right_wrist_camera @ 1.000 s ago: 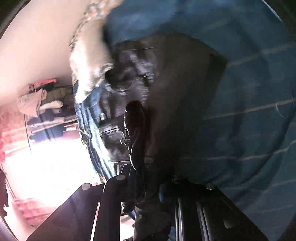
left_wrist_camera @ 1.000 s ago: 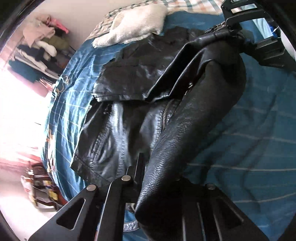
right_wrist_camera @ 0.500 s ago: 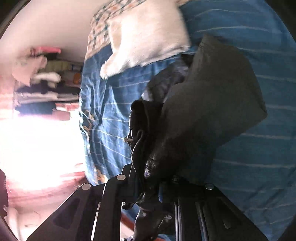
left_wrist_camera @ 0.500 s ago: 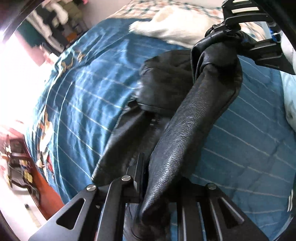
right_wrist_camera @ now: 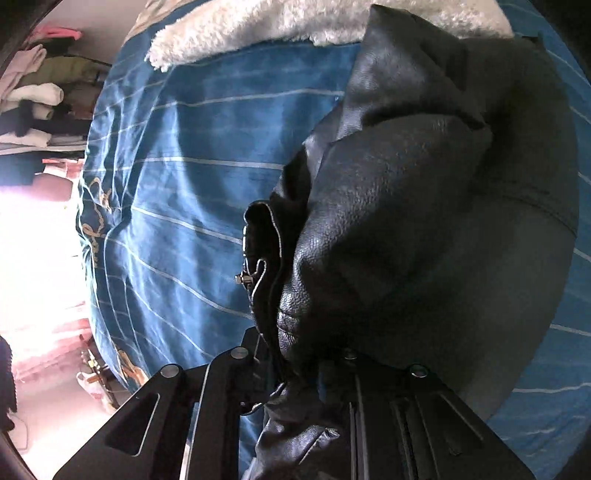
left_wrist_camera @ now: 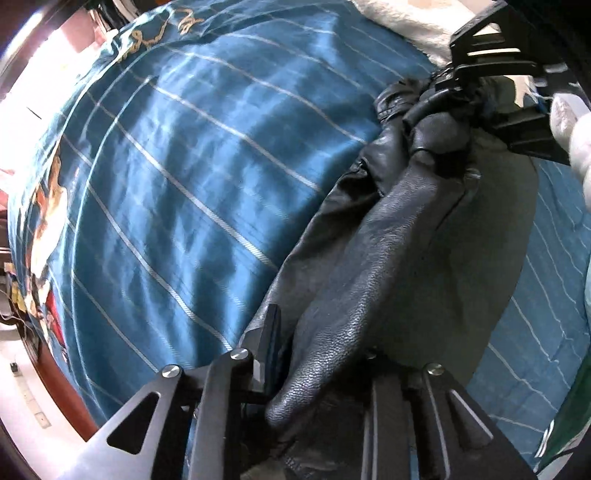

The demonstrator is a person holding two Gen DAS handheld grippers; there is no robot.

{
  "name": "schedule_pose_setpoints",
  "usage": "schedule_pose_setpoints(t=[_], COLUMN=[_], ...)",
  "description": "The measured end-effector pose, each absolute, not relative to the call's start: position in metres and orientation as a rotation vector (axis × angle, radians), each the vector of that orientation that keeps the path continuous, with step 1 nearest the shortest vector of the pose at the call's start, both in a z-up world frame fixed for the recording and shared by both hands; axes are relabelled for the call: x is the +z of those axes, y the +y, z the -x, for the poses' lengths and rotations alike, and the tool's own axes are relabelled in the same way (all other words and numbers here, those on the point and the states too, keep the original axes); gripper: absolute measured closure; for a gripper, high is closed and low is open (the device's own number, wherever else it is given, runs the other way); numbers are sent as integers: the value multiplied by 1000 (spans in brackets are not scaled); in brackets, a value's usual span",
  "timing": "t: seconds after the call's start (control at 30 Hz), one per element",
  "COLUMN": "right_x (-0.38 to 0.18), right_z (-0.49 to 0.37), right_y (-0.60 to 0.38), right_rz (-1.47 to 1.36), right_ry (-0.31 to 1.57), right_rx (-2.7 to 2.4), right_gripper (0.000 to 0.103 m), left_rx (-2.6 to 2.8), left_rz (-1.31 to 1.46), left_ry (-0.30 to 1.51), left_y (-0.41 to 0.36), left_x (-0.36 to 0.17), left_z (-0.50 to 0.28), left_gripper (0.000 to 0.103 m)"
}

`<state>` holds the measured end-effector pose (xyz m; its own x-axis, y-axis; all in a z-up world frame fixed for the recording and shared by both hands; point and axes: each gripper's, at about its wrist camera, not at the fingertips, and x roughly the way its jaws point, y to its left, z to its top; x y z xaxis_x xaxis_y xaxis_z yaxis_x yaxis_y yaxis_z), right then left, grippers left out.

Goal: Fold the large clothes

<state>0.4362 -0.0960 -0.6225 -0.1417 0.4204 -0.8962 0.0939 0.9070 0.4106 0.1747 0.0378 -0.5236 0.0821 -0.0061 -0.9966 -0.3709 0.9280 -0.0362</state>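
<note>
A black leather jacket (left_wrist_camera: pixel 399 236) hangs bunched between my two grippers above a blue striped bedspread (left_wrist_camera: pixel 177 177). My left gripper (left_wrist_camera: pixel 317 354) is shut on one end of it at the bottom of the left wrist view. My right gripper (left_wrist_camera: pixel 469 96) shows at the top right there, shut on the other end. In the right wrist view the jacket (right_wrist_camera: pixel 424 221) fills the right half, with a zipper pull (right_wrist_camera: pixel 243 278) hanging at its edge, and my right gripper (right_wrist_camera: pixel 306 365) is clamped on it.
A white fluffy garment (right_wrist_camera: pixel 295 26) lies at the far end of the bedspread (right_wrist_camera: pixel 177 177). Clothes are piled on shelves (right_wrist_camera: pixel 33 99) at the left. The bed's edge and the floor (left_wrist_camera: pixel 26 391) lie to the left.
Both grippers lifted the jacket off the bed and carried it to the right. It was spread on the bedspread a second ago; now it hangs gathered, with bare bedspread below.
</note>
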Motion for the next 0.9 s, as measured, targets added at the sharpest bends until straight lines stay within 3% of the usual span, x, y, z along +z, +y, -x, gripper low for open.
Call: schedule_pose_setpoints(t=[0.1,0.13,0.17,0.23,0.3,0.37,0.43,0.57,0.7,0.77,0.8,0.87,0.9], right_x=[-621,-618,-612,-598,-581,-572,-576,-624,-699,-707,-705,-698,-694], right_z=[-439,-438,-438,-435,-431,-427,-426,-431,-444,-446,-447,-445,-439], right_y=[-97,-100,-105,-122,-157,-193,-234,-293,-304,-304,-304,-297,-300], right_rz=[-399,-426,-463,-566,-627,-615,-579,-611,-869,-951,-975,-937,-947], right_ry=[1715,1708,1700,1665,1587,1541,1508,1532,1558,1484,1449,1428,1412], right_rx=[347,391,429,497,481,389,257,114,246,285,304,299,284], right_gripper=[64,54,48,43,40,28,28,28,27,23,25,57,67], left_rx=[282,281,289,346,412,465,514,523,519,508,503,492,483], left_rz=[329,336,339,339,346,334,300,327,329,321,315,295,283], left_ry=[1483,1480,1475,1451,1435,1445,1514,1551,1561,1558,1556,1553,1552], left_y=[45,48,53,69,86,97,104,112,110,110,110,108,116], left_x=[-519,-515,-510,-497,-490,-498,-521,-551,-558,-562,-562,-564,-565], left_z=[-171,-169,-167,-158,-148,-140,-133,-127,-127,-132,-132,-134,-135], left_gripper=[67,57,36,11,11,11,11,7,5,4,4,2,2])
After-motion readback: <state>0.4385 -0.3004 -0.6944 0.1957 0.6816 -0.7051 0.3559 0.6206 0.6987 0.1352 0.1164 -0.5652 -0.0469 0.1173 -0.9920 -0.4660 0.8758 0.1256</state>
